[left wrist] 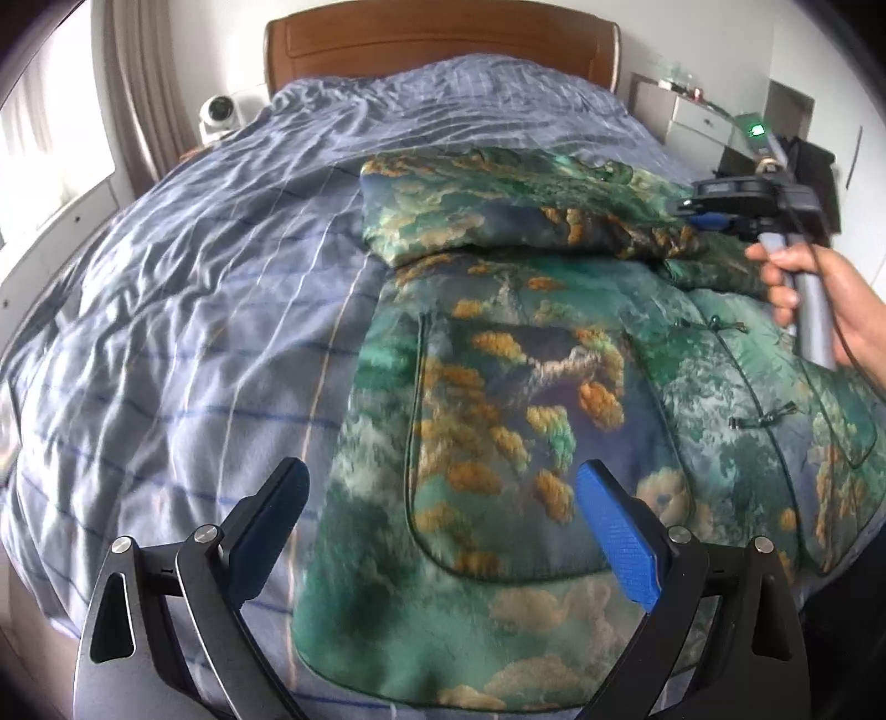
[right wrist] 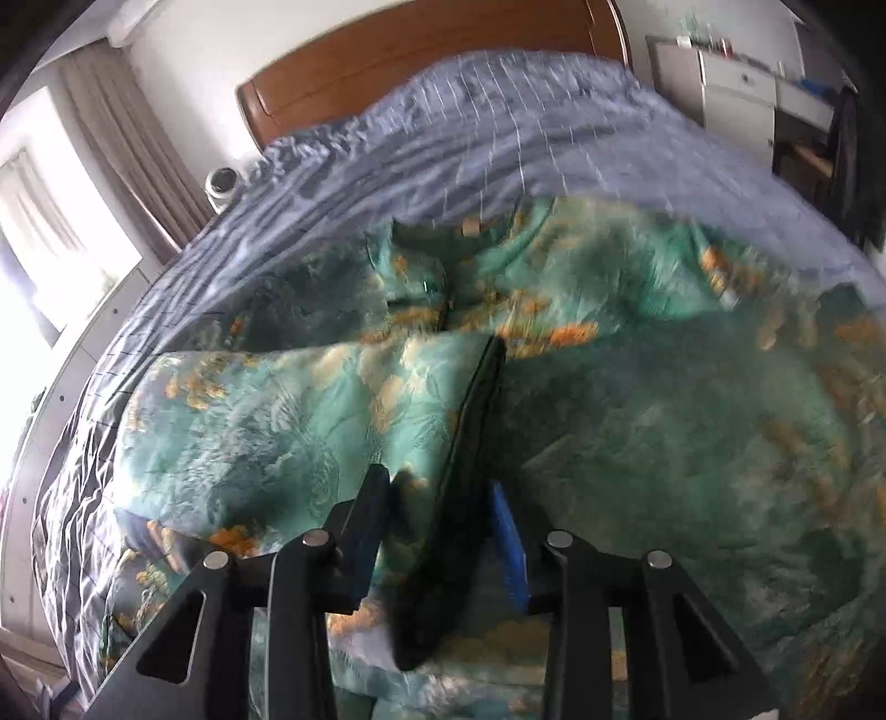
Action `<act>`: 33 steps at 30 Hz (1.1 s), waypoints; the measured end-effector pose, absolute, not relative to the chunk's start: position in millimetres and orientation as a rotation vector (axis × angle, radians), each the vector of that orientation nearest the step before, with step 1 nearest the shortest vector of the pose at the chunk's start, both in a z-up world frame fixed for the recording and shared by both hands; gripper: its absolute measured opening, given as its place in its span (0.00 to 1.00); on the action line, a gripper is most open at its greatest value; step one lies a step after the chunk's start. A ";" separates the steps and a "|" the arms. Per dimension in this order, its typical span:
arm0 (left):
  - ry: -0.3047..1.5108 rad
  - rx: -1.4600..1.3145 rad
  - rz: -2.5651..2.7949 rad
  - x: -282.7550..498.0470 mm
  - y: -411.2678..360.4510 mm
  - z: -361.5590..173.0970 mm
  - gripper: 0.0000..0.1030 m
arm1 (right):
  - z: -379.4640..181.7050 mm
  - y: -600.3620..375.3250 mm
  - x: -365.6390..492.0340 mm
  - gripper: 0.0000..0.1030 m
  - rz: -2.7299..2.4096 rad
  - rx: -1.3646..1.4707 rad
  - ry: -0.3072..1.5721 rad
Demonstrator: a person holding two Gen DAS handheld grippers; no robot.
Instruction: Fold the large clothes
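A large green padded jacket with orange and cream cloud patterns lies spread on the bed, its left sleeve folded across the chest. My left gripper is open and empty, hovering above the jacket's lower left hem. My right gripper is shut on a dark-edged fold of the jacket and holds it lifted above the rest of the garment. The right gripper also shows in the left wrist view, held by a hand over the jacket's upper right.
The bed is covered by a wrinkled blue striped duvet with a wooden headboard at the far end. A small white camera stands left of the bed. White furniture stands at the right.
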State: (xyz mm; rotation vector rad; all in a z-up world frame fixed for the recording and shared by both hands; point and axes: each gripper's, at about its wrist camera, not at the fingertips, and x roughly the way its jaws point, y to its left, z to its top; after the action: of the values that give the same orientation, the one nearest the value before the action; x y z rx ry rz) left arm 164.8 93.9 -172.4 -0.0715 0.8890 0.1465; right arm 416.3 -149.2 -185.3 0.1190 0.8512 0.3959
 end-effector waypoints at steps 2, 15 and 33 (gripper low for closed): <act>0.876 -0.058 0.147 171.9 93.7 -167.0 0.95 | -173.5 -156.6 403.1 0.36 0.443 0.138 0.842; 0.881 -0.116 0.114 175.8 87.0 -166.7 0.95 | -171.9 -134.1 416.1 0.16 0.454 0.069 0.898; 0.905 -0.210 0.108 198.6 103.0 -170.6 0.95 | -198.4 -186.0 374.5 0.30 0.604 0.376 1.222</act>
State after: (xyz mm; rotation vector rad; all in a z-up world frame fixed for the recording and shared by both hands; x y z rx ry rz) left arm 198.6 103.0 -170.6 -0.2102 0.9047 0.1080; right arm 374.5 -186.0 -198.4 0.3762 1.2215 0.6035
